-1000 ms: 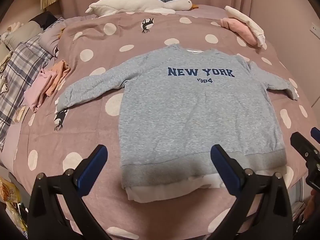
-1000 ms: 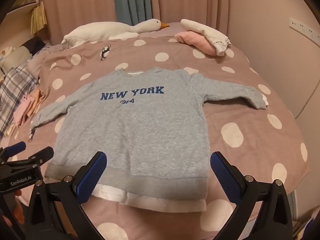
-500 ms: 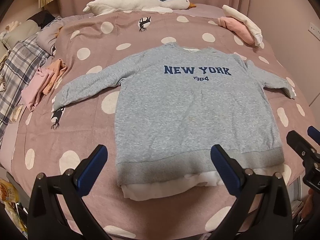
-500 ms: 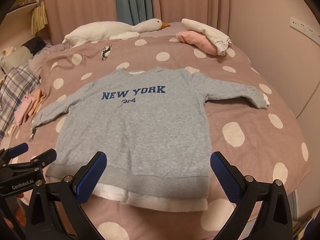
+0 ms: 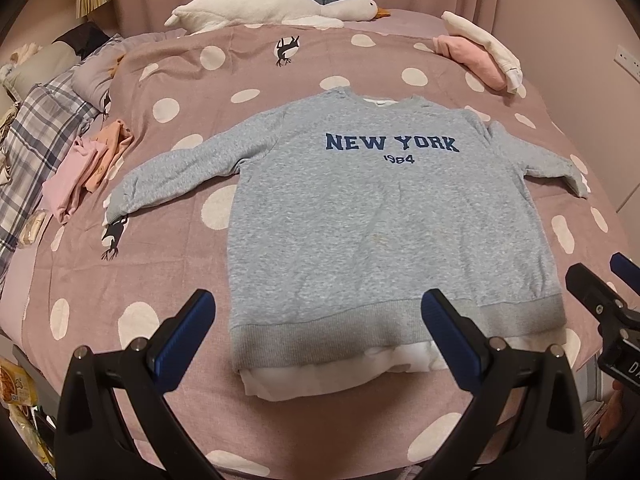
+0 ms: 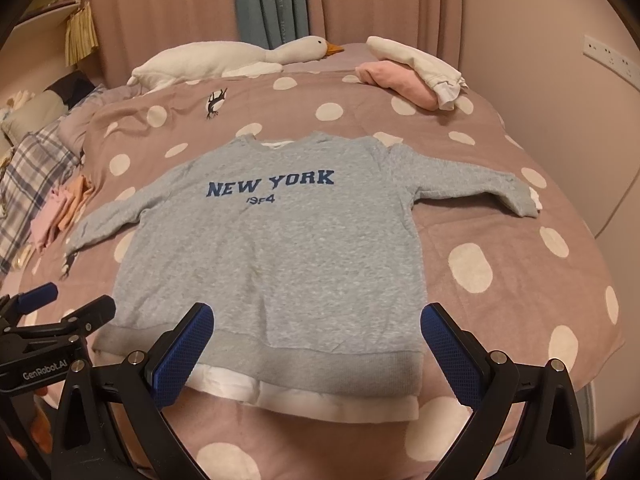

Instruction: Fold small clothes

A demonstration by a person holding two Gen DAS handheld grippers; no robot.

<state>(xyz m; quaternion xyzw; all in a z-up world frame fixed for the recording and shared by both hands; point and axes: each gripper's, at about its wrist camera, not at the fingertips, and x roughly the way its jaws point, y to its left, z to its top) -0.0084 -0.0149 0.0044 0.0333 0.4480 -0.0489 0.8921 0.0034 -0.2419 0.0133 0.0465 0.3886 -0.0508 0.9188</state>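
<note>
A grey sweatshirt (image 5: 376, 216) (image 6: 280, 248) printed "NEW YORK 1984" lies flat and face up on the bed, both sleeves spread out, a white lining showing below its hem. My left gripper (image 5: 318, 324) hovers open above the hem's left half, holding nothing. My right gripper (image 6: 316, 332) hovers open above the hem's right half, also holding nothing. Each gripper shows at the edge of the other's view: the right gripper (image 5: 612, 300) and the left gripper (image 6: 60, 312).
The bed has a mauve polka-dot cover (image 5: 120, 280). A white goose plush (image 5: 272, 4) lies at the head. Folded pink and white clothes (image 5: 480, 56) sit at the far right, pink and orange ones (image 5: 88, 164) at the left beside plaid bedding (image 5: 32, 140).
Both grippers have drawn back and up slightly, so the sweatshirt sits a little farther away in both views. The sweatshirt has not moved.
</note>
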